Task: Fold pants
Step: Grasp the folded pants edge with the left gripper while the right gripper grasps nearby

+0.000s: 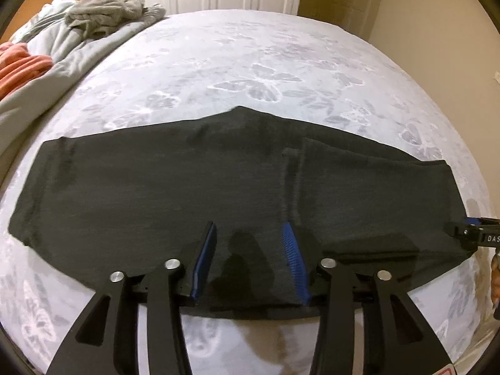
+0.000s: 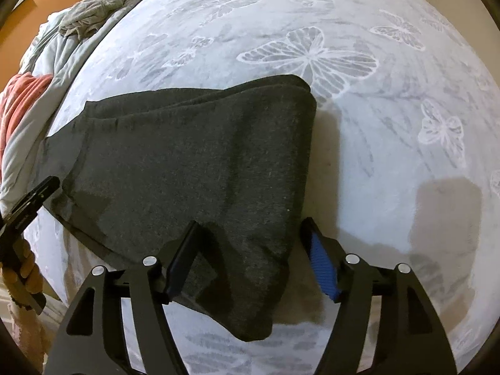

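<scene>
Dark grey pants (image 1: 193, 193) lie flat on the butterfly-print bedspread (image 1: 250, 62), already doubled lengthwise, one end folded over on the right. Left gripper (image 1: 250, 228) hovers above the near edge of the pants at mid-length, jaws spread, gripping nothing; both blue pads (image 1: 292, 250) show over the fabric. Right gripper (image 2: 248, 225) sits at the folded end of the pants (image 2: 187, 162), jaws released, straddling the near corner of the cloth. Crumpled grey bedding (image 1: 106, 12) and an orange cloth (image 1: 22, 65) lie well apart, far left.
</scene>
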A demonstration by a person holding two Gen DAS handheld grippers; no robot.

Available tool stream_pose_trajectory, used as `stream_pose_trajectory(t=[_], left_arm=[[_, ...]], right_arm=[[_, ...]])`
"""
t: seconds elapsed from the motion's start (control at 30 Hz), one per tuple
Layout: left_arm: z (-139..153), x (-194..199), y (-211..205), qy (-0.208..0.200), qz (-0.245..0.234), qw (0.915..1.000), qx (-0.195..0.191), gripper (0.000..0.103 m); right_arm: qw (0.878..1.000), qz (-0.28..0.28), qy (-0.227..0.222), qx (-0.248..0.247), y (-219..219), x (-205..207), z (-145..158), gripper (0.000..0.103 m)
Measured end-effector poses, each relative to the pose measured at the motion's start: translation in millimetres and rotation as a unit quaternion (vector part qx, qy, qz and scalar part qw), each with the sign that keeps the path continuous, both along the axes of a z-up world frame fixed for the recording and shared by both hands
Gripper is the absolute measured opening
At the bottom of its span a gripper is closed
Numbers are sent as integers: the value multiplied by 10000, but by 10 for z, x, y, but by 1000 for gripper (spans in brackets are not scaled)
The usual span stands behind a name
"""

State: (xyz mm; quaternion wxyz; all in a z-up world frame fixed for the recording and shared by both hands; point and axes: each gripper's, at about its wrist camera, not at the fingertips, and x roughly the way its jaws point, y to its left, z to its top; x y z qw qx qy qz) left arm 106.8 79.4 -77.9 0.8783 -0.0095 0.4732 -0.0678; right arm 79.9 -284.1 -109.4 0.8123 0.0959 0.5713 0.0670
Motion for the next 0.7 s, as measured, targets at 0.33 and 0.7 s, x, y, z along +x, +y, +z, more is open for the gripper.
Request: stream_pose_trajectory(t=[0.33, 0.7], left_arm=[[81, -218, 2391, 152, 3298, 9238, -1936, 72], [-378, 39, 2733, 388, 3348, 9058, -2568, 40]], right_arm=[[9976, -145, 64, 667, -50, 42, -38, 65], [9976, -185, -309, 596, -23, 29, -22, 13]])
